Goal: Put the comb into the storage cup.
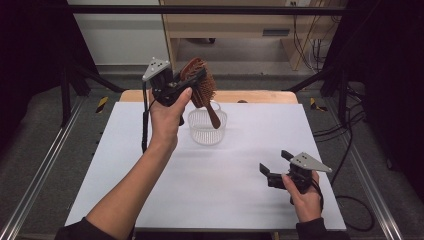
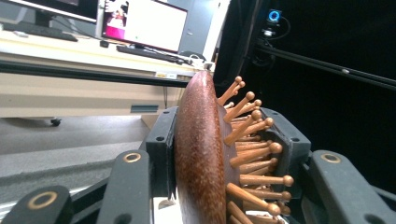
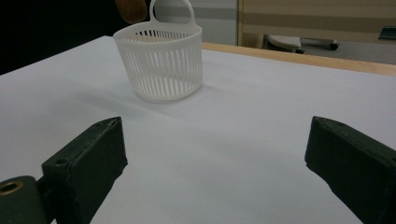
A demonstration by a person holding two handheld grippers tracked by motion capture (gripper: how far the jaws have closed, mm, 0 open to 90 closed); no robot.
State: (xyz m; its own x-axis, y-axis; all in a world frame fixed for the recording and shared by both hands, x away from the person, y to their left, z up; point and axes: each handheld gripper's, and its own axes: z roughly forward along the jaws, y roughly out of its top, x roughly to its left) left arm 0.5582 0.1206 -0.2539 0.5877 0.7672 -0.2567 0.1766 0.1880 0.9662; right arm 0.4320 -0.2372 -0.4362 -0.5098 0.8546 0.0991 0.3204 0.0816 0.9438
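The left gripper (image 1: 192, 82) is clamped on a wooden hairbrush (image 1: 200, 85), held up at twelve o'clock above the white basket (image 1: 206, 127), handle pointing down into it. The right gripper (image 1: 274, 167), jaws wide apart and empty, rests on the table (image 1: 225, 180) at four o'clock.

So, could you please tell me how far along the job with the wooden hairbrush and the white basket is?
Done: the left gripper has the brown wooden hairbrush clamped by its head and lifted. In hand: the handle hangs over the white slatted plastic basket. Left: lowering it in and letting go. The right gripper rests open on the white table.
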